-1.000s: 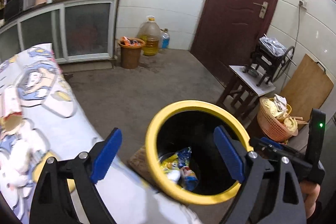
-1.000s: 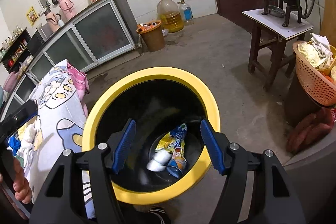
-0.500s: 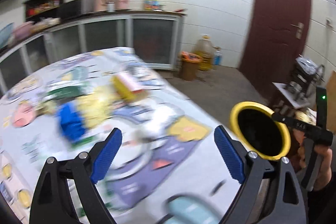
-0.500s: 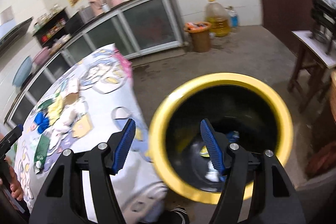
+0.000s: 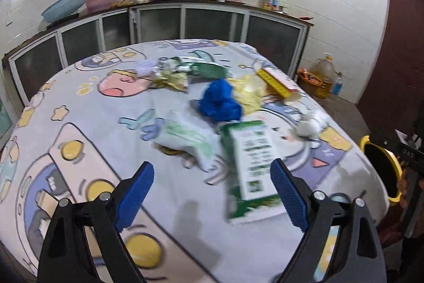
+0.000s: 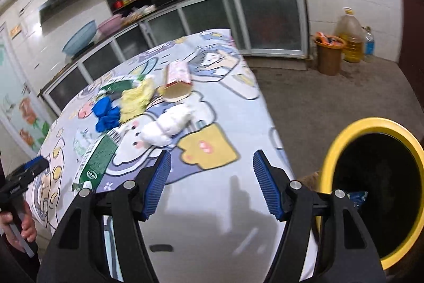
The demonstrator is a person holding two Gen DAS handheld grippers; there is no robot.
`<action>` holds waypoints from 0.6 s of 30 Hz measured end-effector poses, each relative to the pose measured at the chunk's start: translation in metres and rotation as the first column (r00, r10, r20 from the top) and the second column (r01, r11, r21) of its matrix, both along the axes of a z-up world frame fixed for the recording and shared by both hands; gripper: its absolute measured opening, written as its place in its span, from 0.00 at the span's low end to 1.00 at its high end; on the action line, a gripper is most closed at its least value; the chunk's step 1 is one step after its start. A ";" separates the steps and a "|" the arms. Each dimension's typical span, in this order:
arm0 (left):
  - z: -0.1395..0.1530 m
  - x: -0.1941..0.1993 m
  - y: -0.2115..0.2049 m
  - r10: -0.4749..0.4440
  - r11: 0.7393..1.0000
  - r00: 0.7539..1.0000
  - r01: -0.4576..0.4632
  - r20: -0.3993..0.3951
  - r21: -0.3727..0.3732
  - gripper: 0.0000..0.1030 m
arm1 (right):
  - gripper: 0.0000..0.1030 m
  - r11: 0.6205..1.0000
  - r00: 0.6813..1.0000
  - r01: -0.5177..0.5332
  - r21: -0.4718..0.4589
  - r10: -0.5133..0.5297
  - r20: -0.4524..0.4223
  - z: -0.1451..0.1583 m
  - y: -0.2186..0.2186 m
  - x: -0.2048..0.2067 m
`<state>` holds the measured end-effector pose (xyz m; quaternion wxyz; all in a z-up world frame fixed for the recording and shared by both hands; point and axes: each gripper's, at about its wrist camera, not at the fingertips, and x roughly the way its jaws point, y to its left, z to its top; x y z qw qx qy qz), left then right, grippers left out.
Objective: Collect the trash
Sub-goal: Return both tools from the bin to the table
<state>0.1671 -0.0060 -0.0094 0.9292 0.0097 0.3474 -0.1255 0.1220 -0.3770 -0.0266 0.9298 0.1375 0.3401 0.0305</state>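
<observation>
Trash [image 5: 249, 163] on table [image 5: 79, 123]; both grippers empty, jaws apart.

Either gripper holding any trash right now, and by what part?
Nothing is held. The left gripper and right gripper are both open with empty jaws above the table; the green carton lies untouched.

On the table [image 5: 79, 129] we list: carton [image 5: 250, 171] lying flat nearest us at the centre; flattened wrapper [image 5: 185, 137] at its 9 o'clock; crumpled bag [image 5: 221, 102] at 12 o'clock behind it; long box [image 5: 275, 82] at 1 o'clock; tissue wad [image 5: 308, 125] at 2 o'clock. Bin [image 6: 376, 187] on the floor, at 3 o'clock off the table's edge.
</observation>
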 end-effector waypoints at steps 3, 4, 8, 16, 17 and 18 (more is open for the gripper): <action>-0.002 0.013 0.010 -0.012 1.000 1.000 0.012 0.006 0.023 0.84 | 0.60 1.000 1.000 -0.021 -0.009 0.021 -0.008 -0.002 0.011 0.005; -0.003 0.018 0.012 -0.013 0.999 1.000 0.013 0.006 0.032 0.84 | 0.60 1.000 1.000 -0.026 -0.012 0.026 -0.011 -0.002 0.014 0.008; -0.010 0.042 0.020 -0.013 0.999 1.000 0.014 -0.022 0.037 0.85 | 0.60 0.999 0.999 -0.047 -0.024 0.046 -0.020 -0.006 0.026 0.017; -0.025 0.078 0.023 -0.018 1.000 0.995 0.015 -0.095 -0.026 0.85 | 0.61 0.996 0.995 -0.087 -0.033 0.085 -0.042 -0.008 0.042 0.040; -0.027 0.080 0.022 -0.021 0.999 0.995 0.018 -0.100 -0.027 0.85 | 0.61 0.995 0.995 -0.089 -0.034 0.088 -0.042 -0.009 0.042 0.041; -0.028 0.083 0.020 -0.024 0.999 0.994 0.021 -0.104 -0.027 0.85 | 0.61 0.995 0.995 -0.092 -0.037 0.091 -0.045 -0.009 0.044 0.044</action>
